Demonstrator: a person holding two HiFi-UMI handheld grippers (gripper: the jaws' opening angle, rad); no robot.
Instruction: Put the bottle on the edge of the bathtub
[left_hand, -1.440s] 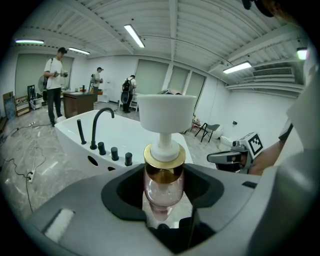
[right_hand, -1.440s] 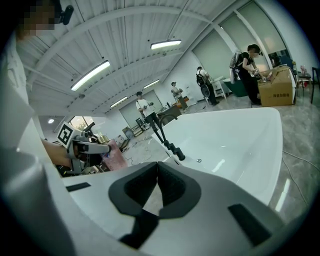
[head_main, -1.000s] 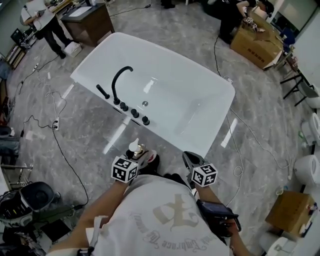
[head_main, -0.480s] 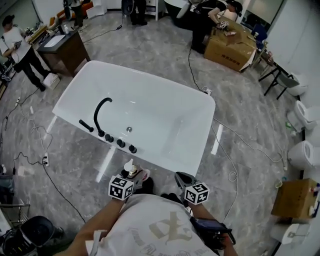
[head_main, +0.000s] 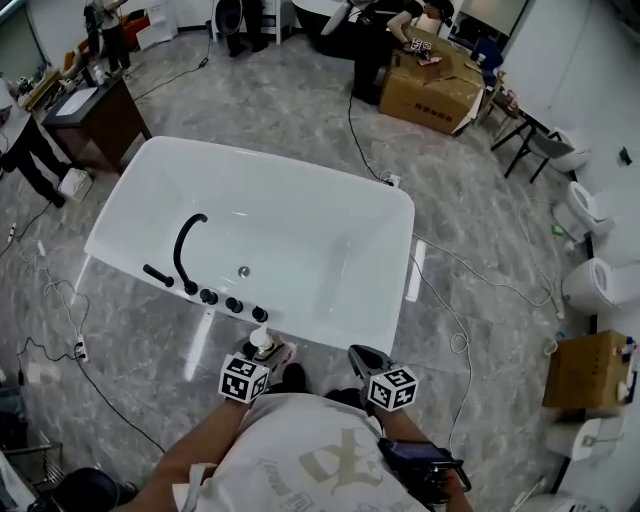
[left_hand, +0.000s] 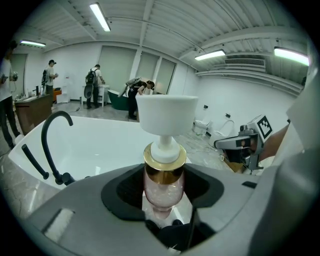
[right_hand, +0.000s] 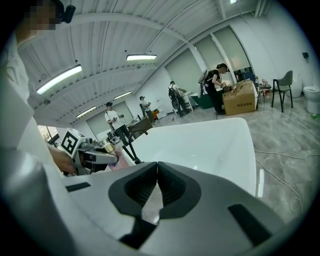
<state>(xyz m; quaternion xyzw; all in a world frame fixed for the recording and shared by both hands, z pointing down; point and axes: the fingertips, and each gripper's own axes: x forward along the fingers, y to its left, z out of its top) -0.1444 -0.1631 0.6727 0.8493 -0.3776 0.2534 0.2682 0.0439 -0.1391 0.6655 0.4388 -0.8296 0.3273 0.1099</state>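
Observation:
A pump bottle (head_main: 262, 343) with a pink glass body, gold collar and white pump head (left_hand: 165, 116) stands upright between the jaws of my left gripper (head_main: 268, 352), which is shut on its body (left_hand: 164, 186). It hangs just short of the near rim of the white bathtub (head_main: 320, 336), right of the black faucet (head_main: 184, 250) and its knobs (head_main: 232, 303). My right gripper (head_main: 361, 357) is level with it to the right, jaws closed together (right_hand: 157, 184) on nothing, pointing over the tub's rim (right_hand: 200, 145).
Cables trail over the grey floor around the tub (head_main: 455, 345). Cardboard boxes (head_main: 428, 85) stand beyond the tub and at the right (head_main: 588, 372). A dark desk (head_main: 95, 120) is at far left, toilets (head_main: 590, 285) at the right. Several people stand at the back.
The tub has slid down and turned squarer in the head view as I step up to it. Both grippers stay close to my body, the bottle still held.

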